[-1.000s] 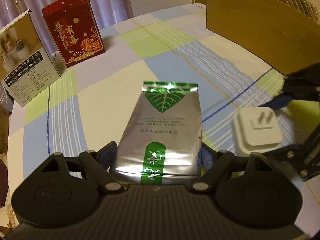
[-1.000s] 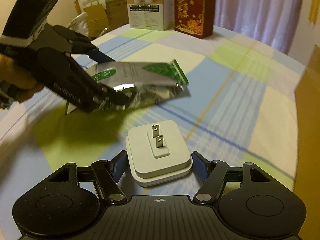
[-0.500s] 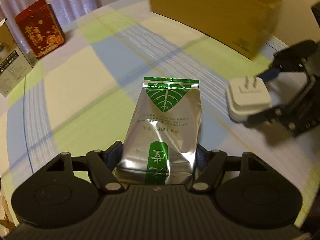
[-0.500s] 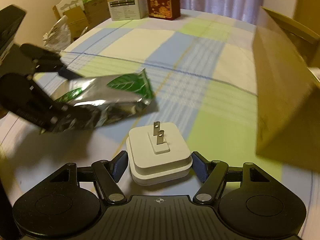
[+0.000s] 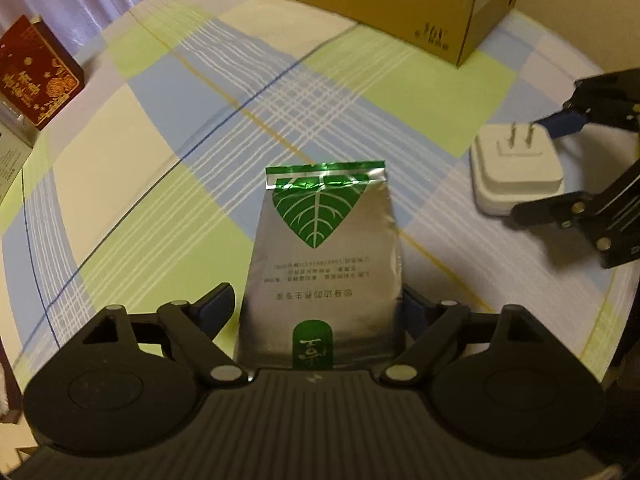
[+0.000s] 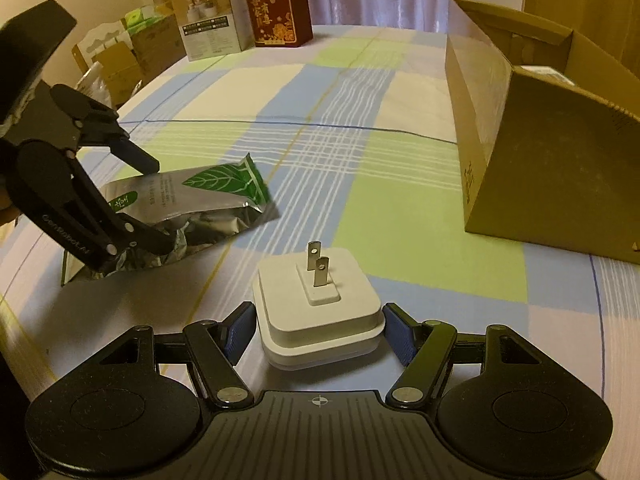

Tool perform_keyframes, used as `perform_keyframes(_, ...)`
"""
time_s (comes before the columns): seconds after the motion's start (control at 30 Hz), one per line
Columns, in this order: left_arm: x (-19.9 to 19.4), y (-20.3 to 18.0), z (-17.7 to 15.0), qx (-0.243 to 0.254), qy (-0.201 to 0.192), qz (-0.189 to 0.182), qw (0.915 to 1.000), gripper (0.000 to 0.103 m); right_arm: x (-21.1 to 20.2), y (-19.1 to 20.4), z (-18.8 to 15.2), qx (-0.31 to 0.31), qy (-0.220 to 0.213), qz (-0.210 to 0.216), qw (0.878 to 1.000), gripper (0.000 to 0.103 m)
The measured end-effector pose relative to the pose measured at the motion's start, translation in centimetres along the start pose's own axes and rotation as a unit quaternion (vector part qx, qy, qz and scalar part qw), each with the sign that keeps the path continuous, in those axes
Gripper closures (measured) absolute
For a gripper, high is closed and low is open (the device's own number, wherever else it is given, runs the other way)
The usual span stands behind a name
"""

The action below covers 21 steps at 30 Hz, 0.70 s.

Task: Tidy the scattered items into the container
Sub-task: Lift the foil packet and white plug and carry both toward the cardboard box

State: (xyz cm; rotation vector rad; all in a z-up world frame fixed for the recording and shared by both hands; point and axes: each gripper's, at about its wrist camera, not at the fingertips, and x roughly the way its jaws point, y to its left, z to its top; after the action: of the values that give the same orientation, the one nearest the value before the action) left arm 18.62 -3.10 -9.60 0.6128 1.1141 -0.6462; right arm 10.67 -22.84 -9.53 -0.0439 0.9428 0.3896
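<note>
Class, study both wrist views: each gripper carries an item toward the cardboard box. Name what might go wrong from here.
1. The left gripper pinches only the bottom end of the foil tea pouch; the soft, crumpled pack may sag or slip out.
2. The right gripper holds the white plug adapter by its smooth sides; it may twist loose.
3. Both items head for the cardboard box; the grippers might collide or clip its wall.
</note>
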Motion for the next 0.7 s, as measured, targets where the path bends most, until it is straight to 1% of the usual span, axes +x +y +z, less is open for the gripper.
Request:
perform_keyframes(0.13,1.1,0.2,0.1,-0.004,0.023,-0.012,0.9997,0.019,0.3,-0.4,-0.5,0.007,0.003,0.001,1.0,0.032)
perform_keyframes(0.17,1.3,0.2,0.0,-0.007,0.025,-0.016,0.9995,0.023,0.3,-0.6,-0.6,0.009,0.004,0.001,1.0,0.032)
perform_keyframes(0.2,1.4,0.2,0.0,-0.011,0.026,-0.021,0.9994,0.024,0.4,-0.7,-0.7,0.011,0.005,0.001,1.0,0.032)
perform_keyframes(0.27,1.2,0.3,-0.2,-0.02,0.021,-0.031,0.9991,0.034,0.6,-0.7,-0.6,0.01,0.003,0.001,1.0,0.032)
perform_keyframes(0.33,0.9,0.2,-0.4,-0.026,0.014,-0.029,0.9991,0.04,0.7,-0.8,-0.5,0.01,0.002,0.002,1.0,0.032)
perform_keyframes(0.53,0.0,-0.1,-1.3,-0.037,0.002,-0.026,0.999,0.048,1.0,-0.7,-0.2,0.006,0.006,0.001,1.0,0.031)
perform_keyframes(0.57,-0.2,-0.2,-1.5,-0.039,0.001,-0.027,0.9989,0.048,1.0,-0.6,-0.2,0.003,0.008,-0.001,1.0,0.031)
perform_keyframes(0.6,-0.3,-0.3,-1.7,-0.041,0.0,-0.027,0.9988,0.048,0.9,-0.5,-0.1,0.0,0.009,-0.003,1.0,0.028)
perform_keyframes(0.63,-0.5,-0.4,-1.9,-0.041,-0.001,-0.029,0.9988,0.048,0.9,-0.4,0.0,-0.004,0.008,-0.005,1.0,0.013)
perform_keyframes(0.67,-0.6,-0.5,-2.2,-0.041,-0.001,-0.029,0.9987,0.048,0.8,-0.2,0.1,-0.009,0.003,-0.012,1.0,0.003)
perform_keyframes(0.7,-0.7,-0.5,-2.4,-0.042,-0.001,-0.03,0.9987,0.048,0.6,-0.2,0.2,-0.014,-0.005,-0.013,1.0,0.003)
